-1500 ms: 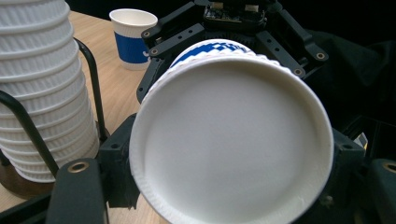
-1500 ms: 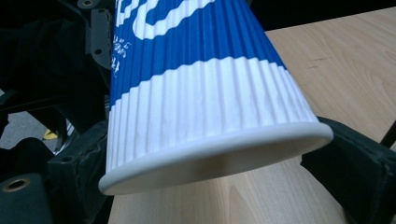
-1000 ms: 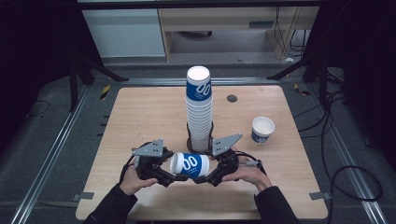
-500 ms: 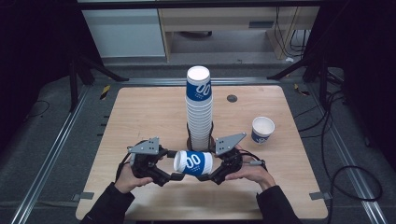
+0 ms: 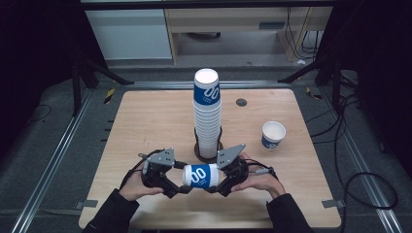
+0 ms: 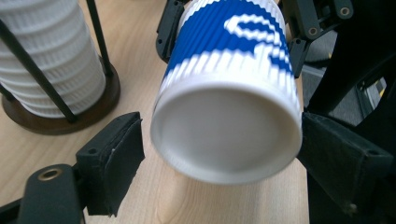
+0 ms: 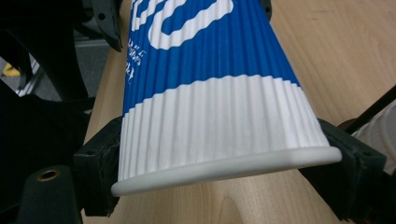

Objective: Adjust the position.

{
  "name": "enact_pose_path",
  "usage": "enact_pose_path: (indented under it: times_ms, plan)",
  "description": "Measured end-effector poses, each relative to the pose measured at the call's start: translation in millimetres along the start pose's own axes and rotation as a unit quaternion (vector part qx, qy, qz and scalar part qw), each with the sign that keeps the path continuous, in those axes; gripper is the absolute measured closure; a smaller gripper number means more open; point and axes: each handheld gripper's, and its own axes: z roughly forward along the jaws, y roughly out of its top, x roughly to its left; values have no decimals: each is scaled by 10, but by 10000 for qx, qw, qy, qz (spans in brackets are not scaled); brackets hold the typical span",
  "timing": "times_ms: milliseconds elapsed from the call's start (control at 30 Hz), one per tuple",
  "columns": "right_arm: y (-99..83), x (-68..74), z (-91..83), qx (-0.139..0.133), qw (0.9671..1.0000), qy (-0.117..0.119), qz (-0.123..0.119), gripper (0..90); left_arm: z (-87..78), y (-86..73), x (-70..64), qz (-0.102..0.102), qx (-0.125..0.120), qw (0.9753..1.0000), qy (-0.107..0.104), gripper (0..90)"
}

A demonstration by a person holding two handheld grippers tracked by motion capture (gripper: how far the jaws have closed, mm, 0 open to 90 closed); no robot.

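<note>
Cup (image 5: 200,175) axis is lying sideways between our grippers just above the table's (image 5: 145,126) near edge: right gripper (image 5: 227,180) is clamping its rim end, left gripper (image 5: 171,183) is gaping around its base.

Ribbed paper cup (image 5: 199,175), white with blue band and white logo, lying horizontal just in front of the cup stack (image 5: 207,114), base pointing left, rim right.

High view above your side of the table (image 5: 145,121), facing forward and down, your left gripper view close on the cup (image 6: 229,107) base, your right gripper view close on its rim end, all sharing that cup.
</note>
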Motion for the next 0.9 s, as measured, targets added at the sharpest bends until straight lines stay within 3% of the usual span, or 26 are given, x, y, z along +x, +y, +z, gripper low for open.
enact_pose_path:
  times_ms: [167, 433, 767, 900]
  plan:
    - [6, 31, 111, 217, 9997, 85, -78, 163, 100, -5, -21, 68, 269, 9996, 24, 153]
    - [20, 55, 172, 352, 9992, 116, -147, 162, 162, -18, -31, 81, 441, 9990, -62, 215]
    - [14, 54, 186, 396, 9991, 77, -161, 148, 165, -22, -28, 116, 462, 9988, -84, 257]
    - [29, 41, 154, 255, 9997, 58, -1, 106, 135, -26, -15, 110, 404, 9991, -30, 256]
